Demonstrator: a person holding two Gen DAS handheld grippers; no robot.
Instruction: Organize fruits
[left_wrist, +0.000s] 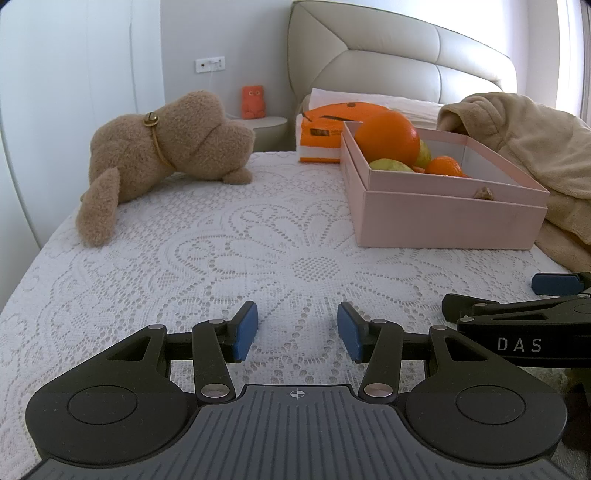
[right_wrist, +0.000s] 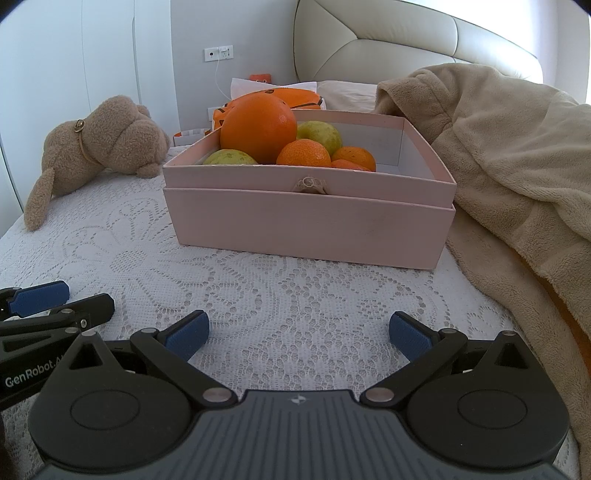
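At the bottom of each frame I hold both grippers low over the lace bedspread (right_wrist: 295, 295), the left gripper (left_wrist: 297, 331) and right gripper (right_wrist: 298, 336) spread open, empty. Upper centre in the right view, the pink box (right_wrist: 306, 225) of fruit lies dead ahead; my right is nearer, the big orange (right_wrist: 258, 127) topmost.
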